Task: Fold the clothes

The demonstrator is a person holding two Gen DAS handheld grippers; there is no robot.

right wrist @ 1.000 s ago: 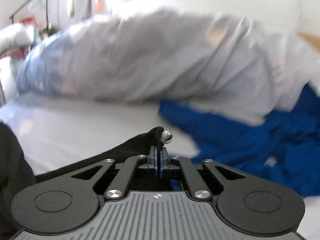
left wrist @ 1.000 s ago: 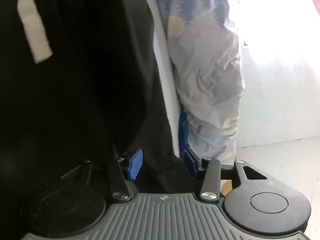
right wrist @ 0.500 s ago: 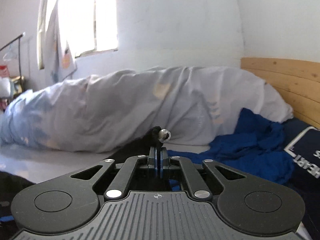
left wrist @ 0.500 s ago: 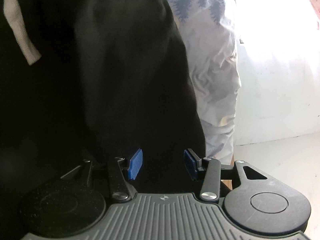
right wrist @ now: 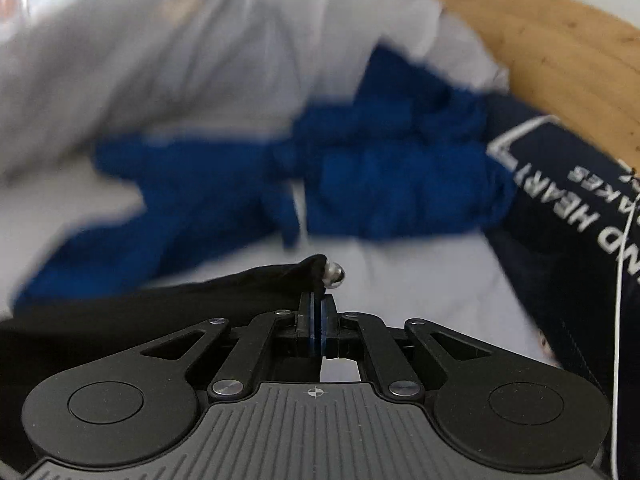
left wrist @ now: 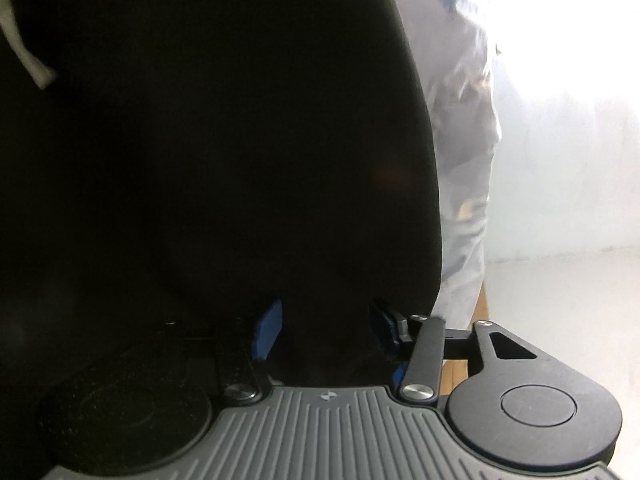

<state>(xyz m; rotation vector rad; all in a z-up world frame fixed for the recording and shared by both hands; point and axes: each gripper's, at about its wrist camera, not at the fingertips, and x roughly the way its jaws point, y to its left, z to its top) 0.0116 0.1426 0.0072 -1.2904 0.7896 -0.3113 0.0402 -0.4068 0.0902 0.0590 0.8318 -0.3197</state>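
Observation:
A black garment point(left wrist: 208, 152) fills most of the left wrist view, with a white drawstring point(left wrist: 24, 60) at its upper left. My left gripper point(left wrist: 324, 332) is open, its blue pads apart, with the black cloth hanging between and in front of them. In the right wrist view my right gripper point(right wrist: 318, 312) is shut on an edge of the black garment point(right wrist: 168, 300), beside a small metal bead point(right wrist: 334, 274). The cloth trails off to the left over the white sheet point(right wrist: 416, 276).
A crumpled blue garment point(right wrist: 360, 176) lies on the bed ahead of the right gripper. A navy garment with white lettering point(right wrist: 580, 208) lies at the right. A pale duvet point(right wrist: 180, 60) is heaped behind, also visible in the left wrist view point(left wrist: 468, 120). A wooden headboard point(right wrist: 540, 36) stands at the upper right.
The black garment has swung right across the left wrist view, covering more of the duvet. The right gripper has tilted down and swung right, still holding the cloth edge.

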